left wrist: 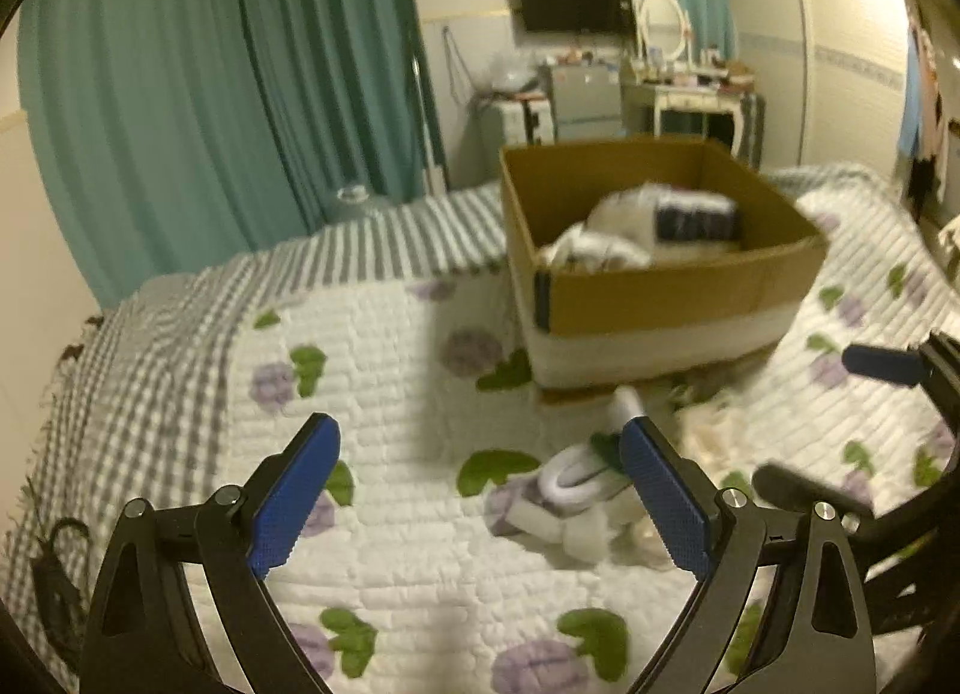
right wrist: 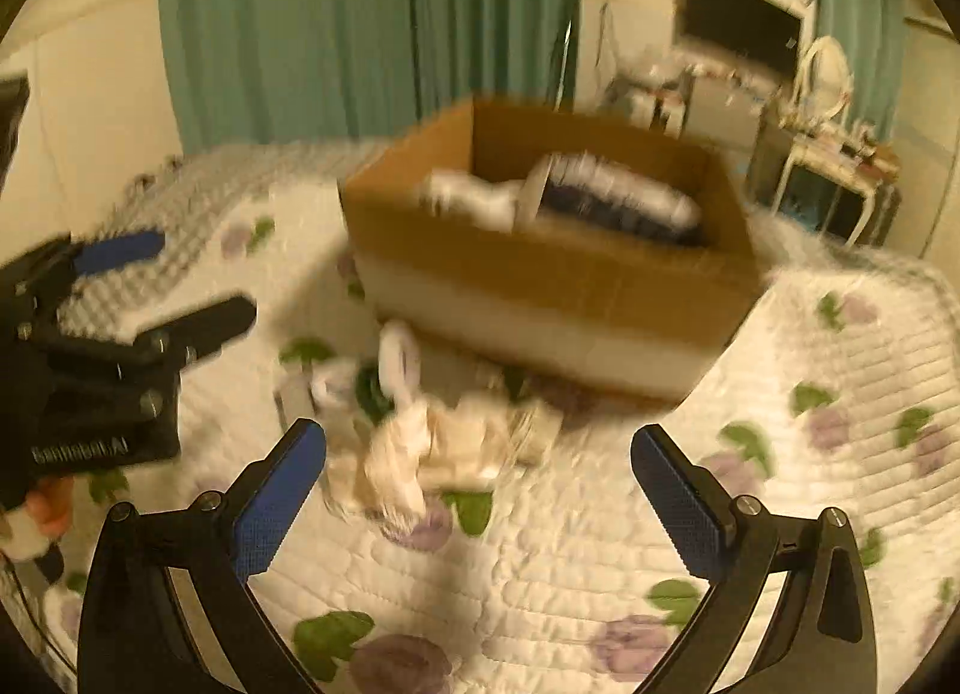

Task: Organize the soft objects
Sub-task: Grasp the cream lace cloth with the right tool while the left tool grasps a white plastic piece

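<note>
Some soft things already lie in the cardboard box, but white socks and a cream fluffy item remain on the bed near it, both grippers' jaws released and empty.

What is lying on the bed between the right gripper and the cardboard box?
In the right wrist view, a cream fluffy soft item and white rolled socks lie between the open right gripper and the cardboard box.
</note>
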`<state>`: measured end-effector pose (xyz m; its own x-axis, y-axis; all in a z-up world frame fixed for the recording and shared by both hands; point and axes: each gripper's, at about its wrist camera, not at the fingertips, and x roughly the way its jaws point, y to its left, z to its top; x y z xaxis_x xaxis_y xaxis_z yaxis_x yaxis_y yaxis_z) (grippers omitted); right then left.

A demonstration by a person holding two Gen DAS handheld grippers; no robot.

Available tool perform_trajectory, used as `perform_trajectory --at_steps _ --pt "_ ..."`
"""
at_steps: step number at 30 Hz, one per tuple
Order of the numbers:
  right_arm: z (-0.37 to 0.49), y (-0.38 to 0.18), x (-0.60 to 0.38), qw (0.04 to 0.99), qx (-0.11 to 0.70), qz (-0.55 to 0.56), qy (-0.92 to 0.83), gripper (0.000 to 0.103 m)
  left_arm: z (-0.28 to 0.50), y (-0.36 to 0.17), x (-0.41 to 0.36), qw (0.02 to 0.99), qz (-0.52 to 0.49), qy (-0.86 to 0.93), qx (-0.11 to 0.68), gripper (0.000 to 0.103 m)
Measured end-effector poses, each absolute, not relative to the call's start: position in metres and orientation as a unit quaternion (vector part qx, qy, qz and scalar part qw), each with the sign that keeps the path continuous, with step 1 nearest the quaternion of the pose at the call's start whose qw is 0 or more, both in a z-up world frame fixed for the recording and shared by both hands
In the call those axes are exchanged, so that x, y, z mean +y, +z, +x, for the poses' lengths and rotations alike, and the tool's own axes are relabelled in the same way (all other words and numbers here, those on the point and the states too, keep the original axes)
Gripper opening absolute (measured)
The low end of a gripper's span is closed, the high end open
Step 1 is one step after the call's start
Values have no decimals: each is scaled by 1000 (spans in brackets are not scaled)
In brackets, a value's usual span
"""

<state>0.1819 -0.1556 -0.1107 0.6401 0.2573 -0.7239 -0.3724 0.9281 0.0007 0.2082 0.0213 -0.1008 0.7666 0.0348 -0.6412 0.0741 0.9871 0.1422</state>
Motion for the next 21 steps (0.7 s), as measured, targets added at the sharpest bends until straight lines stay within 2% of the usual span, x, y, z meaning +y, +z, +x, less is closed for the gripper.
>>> perform_trajectory --at_steps 3,8,10,12,14,17,21 --pt "191 -137 -147 887 416 -91 180 94 214 -118 25 932 86 -15 352 96" --pt "203 -159 -132 869 442 -94 202 89 217 -139 27 924 90 -9 372 96" --pt "208 -170 -125 861 454 -99 205 80 218 -148 26 921 89 -25 377 96" --pt "208 -172 -122 857 460 -92 212 48 218 -152 25 919 92 -29 382 96" --pt "206 -170 -120 858 456 -101 213 24 216 -155 25 917 94 -31 385 96" --pt "201 -165 -125 865 446 -99 207 16 216 -158 25 914 79 -47 395 96" --pt "193 -150 -148 878 433 -63 193 14 211 -159 18 909 67 -76 405 95"
